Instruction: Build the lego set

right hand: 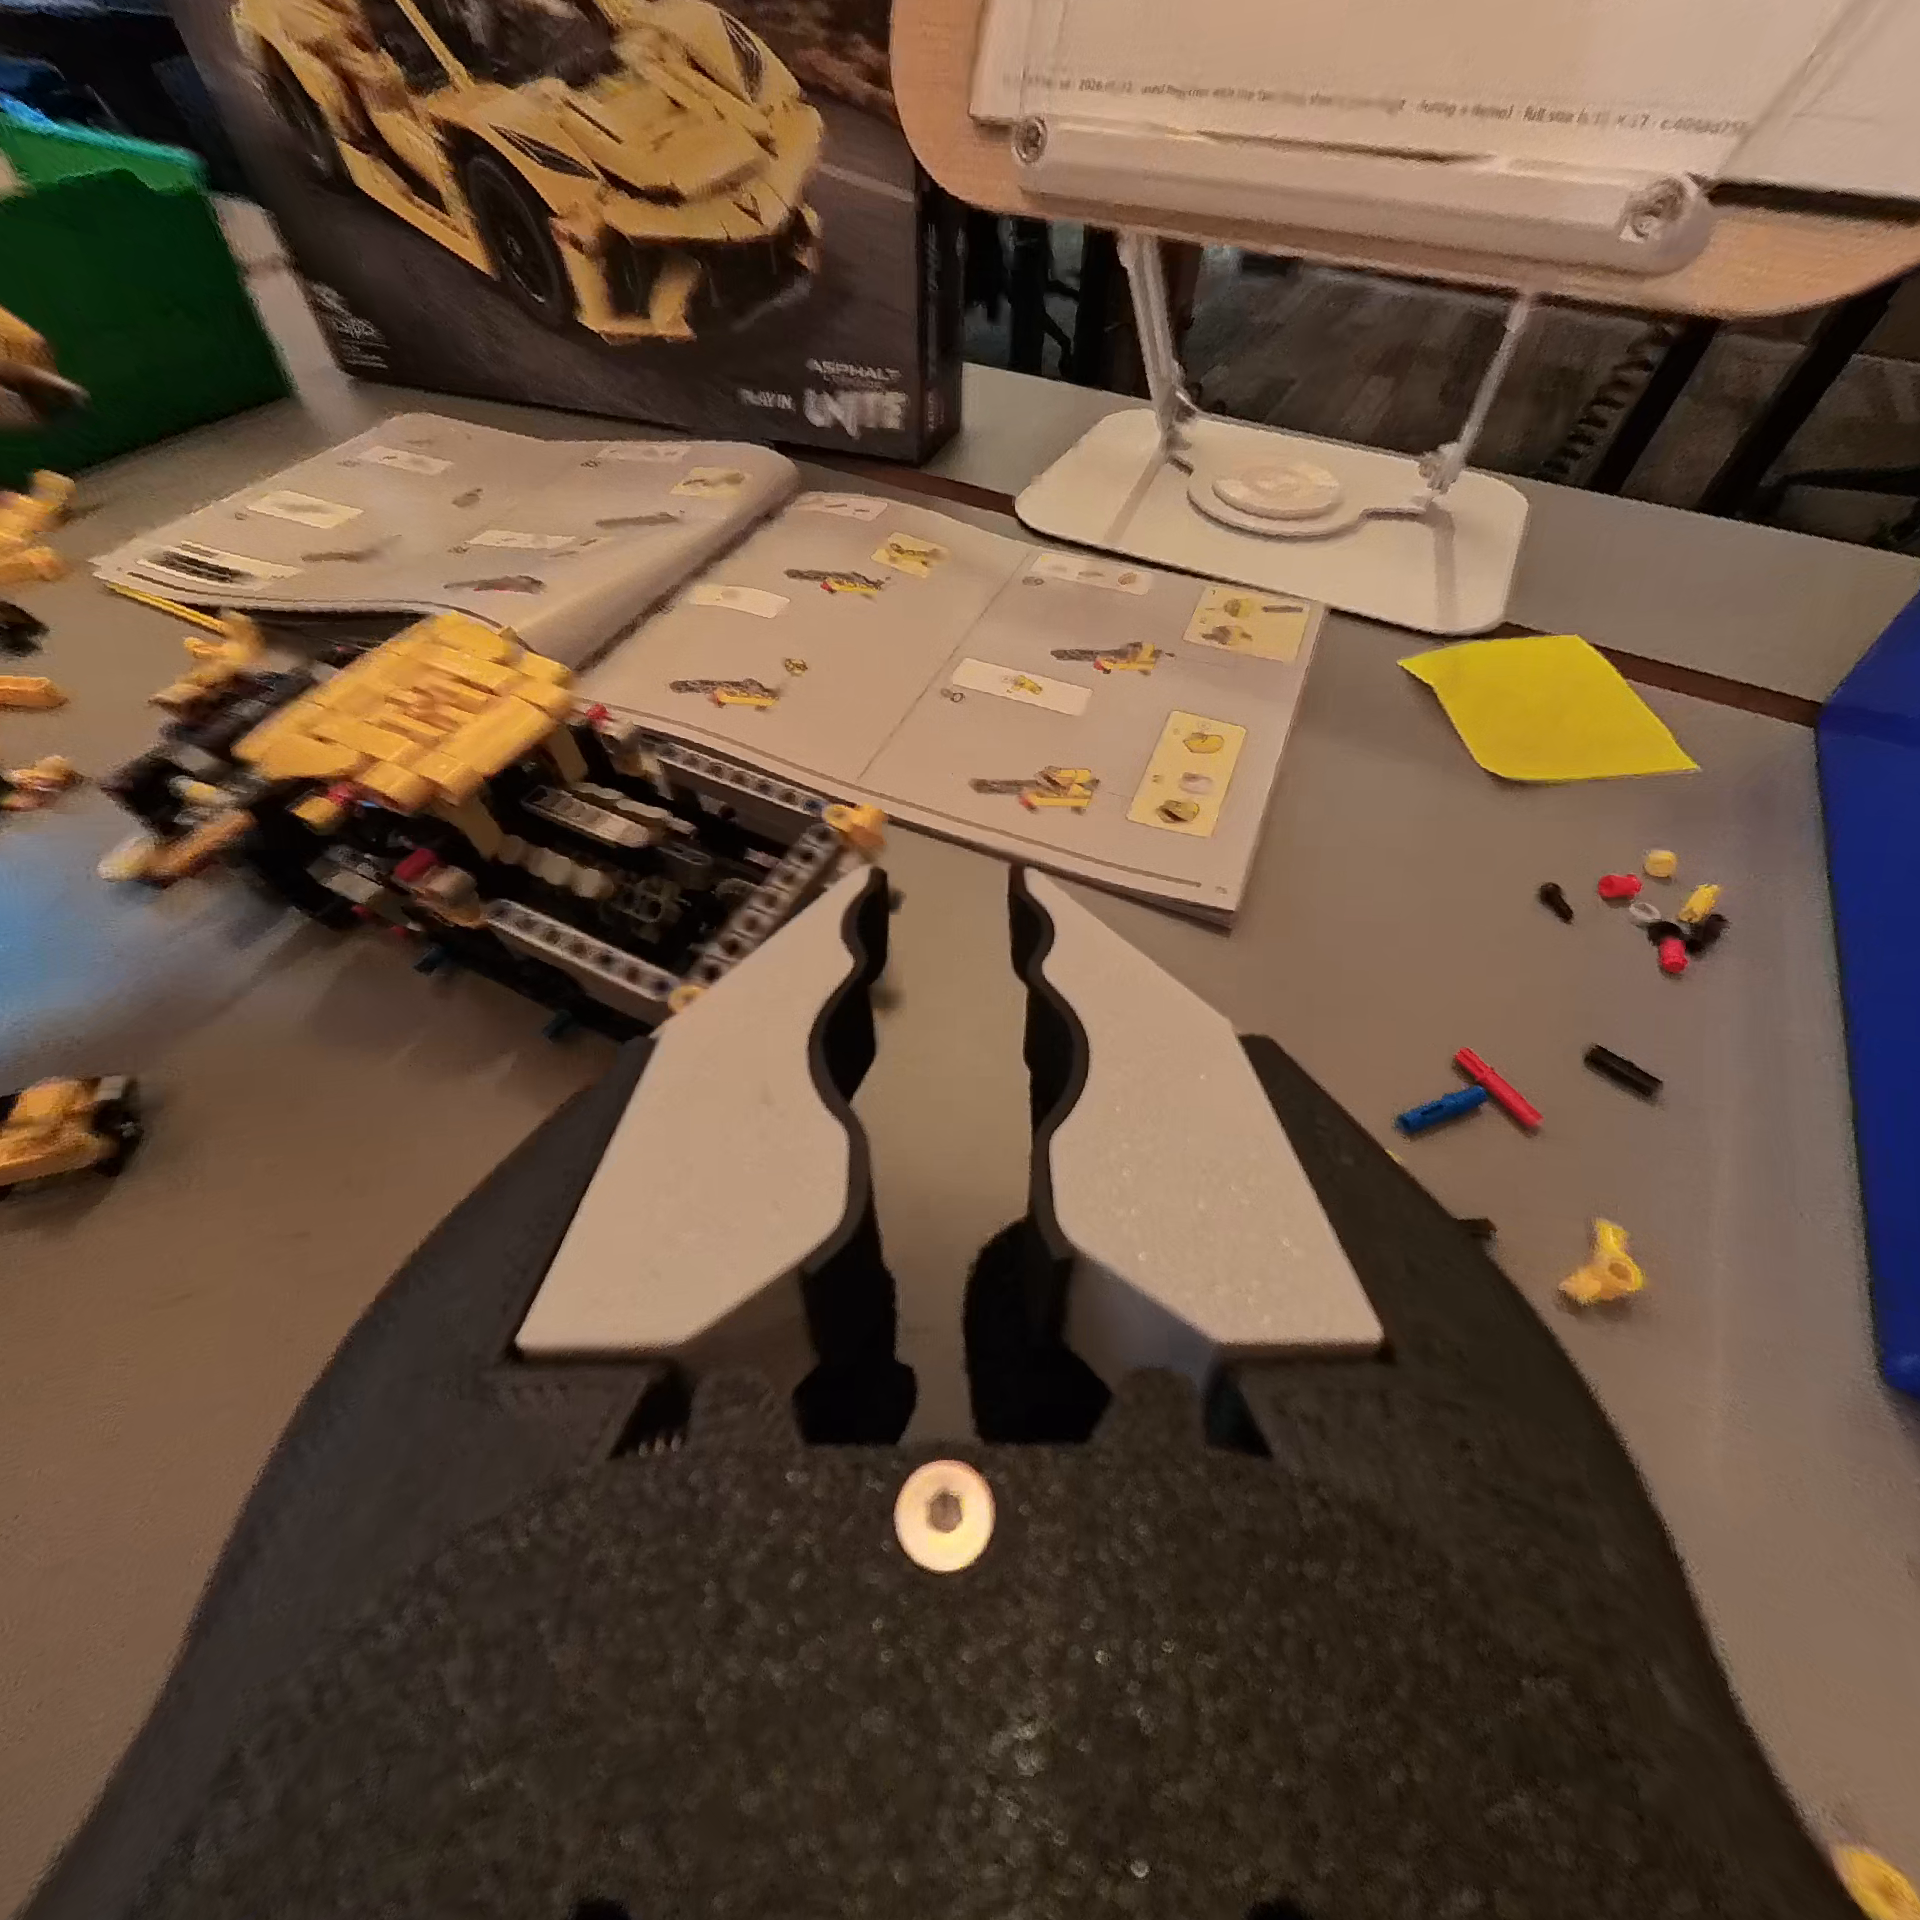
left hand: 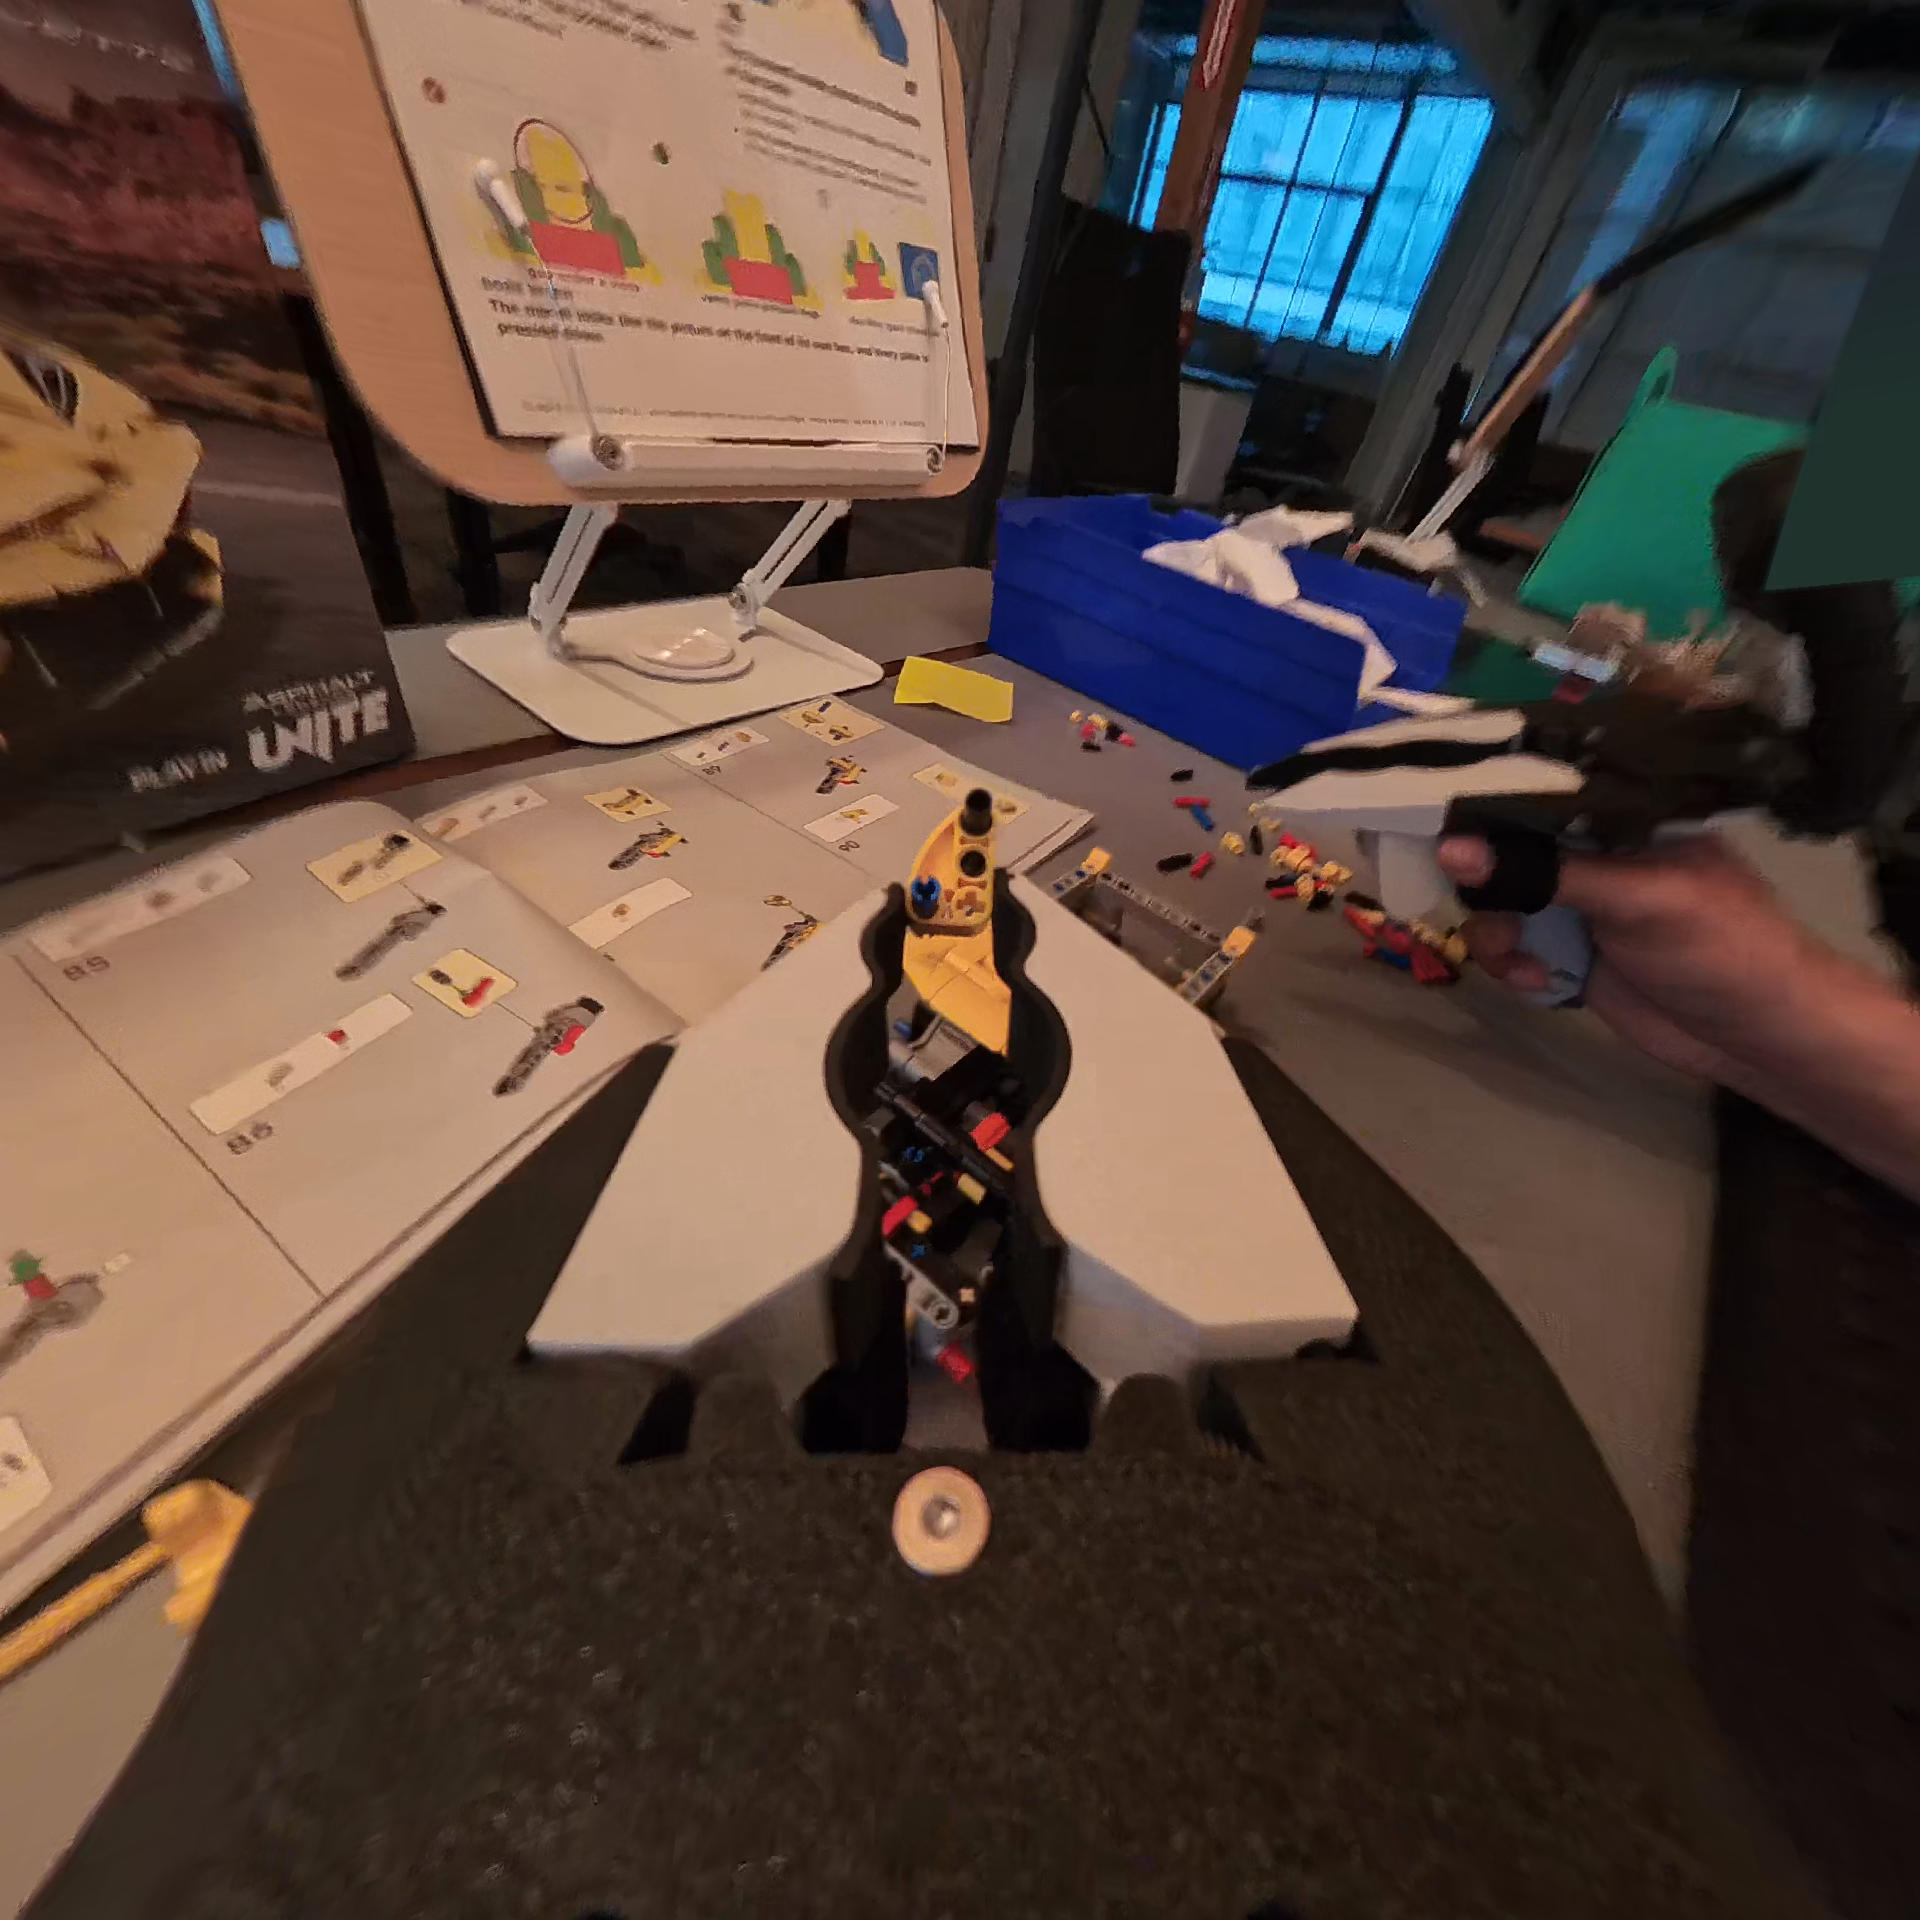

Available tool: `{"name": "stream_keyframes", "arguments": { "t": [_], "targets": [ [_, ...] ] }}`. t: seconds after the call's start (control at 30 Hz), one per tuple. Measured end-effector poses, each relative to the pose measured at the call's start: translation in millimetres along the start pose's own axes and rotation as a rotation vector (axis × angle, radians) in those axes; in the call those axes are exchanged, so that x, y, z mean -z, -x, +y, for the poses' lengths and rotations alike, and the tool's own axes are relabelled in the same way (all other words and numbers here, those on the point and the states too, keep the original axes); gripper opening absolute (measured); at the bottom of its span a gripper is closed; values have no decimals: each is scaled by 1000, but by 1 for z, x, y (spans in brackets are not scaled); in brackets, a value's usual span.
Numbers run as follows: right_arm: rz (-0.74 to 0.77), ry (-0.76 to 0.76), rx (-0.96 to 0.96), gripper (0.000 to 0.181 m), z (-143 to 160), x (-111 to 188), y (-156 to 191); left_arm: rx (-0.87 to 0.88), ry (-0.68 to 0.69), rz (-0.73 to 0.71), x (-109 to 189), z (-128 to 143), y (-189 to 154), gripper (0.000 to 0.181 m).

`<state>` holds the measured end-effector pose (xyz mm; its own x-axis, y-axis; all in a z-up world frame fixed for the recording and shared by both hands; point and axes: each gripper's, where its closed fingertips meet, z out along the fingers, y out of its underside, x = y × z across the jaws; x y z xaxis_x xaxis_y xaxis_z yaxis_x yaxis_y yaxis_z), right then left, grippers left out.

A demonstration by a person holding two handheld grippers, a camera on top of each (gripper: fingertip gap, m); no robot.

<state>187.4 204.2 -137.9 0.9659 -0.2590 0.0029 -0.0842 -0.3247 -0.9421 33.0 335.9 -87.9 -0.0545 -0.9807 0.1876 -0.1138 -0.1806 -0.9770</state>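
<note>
Clamped between the grey fingers of the left gripper point(left hand: 951, 894) sits a lego sub-assembly point(left hand: 951, 1049): a curved yellow panel with a black pin at its top pokes out past the fingertips, and a tangle of black, red, blue and grey parts fills the gap farther back. Beneath it lies the open instruction booklet point(left hand: 343, 1029) on the grey table point(left hand: 1455, 1122). To the right, a person's hand point(left hand: 1683, 956) holds the right gripper point(left hand: 1278, 779) above scattered small loose pieces point(left hand: 1299, 868) in red, yellow, black and blue. From its own wrist camera the right gripper point(right hand: 948, 883) shows its jaws parted with only bare table between them, holding nothing. Just left of its fingertips rests the partly built car point(right hand: 468, 810), yellow panels on top of a black and grey beam frame, lying on the table against the booklet's point(right hand: 935, 665) near edge. A few loose pins point(right hand: 1475, 1091) and a yellow connector point(right hand: 1605, 1268) lie to the right, near a blue bin point(right hand: 1881, 935). Behind the booklet stand the set's box point(right hand: 623, 229) and a white document stand point(right hand: 1278, 509), with a yellow paper slip point(right hand: 1548, 707) beside its base.
</note>
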Motion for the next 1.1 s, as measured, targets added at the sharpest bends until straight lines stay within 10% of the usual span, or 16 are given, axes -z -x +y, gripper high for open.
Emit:
{"name": "stream_keyframes", "arguments": {
  "t": [0.27,0.53,1.1],
  "targets": [
    [-869,-68,-440,44,-71,28,170,-653,-5,-49,12,4,-52,16],
    [-974,-87,-466,34,-74,31,234,-863,-139,-28,53,0,-83,16],
    [-771,55,-68,17,-28,42,225,-1558,-77,-34,50,36,-108,15]
  ]
}}
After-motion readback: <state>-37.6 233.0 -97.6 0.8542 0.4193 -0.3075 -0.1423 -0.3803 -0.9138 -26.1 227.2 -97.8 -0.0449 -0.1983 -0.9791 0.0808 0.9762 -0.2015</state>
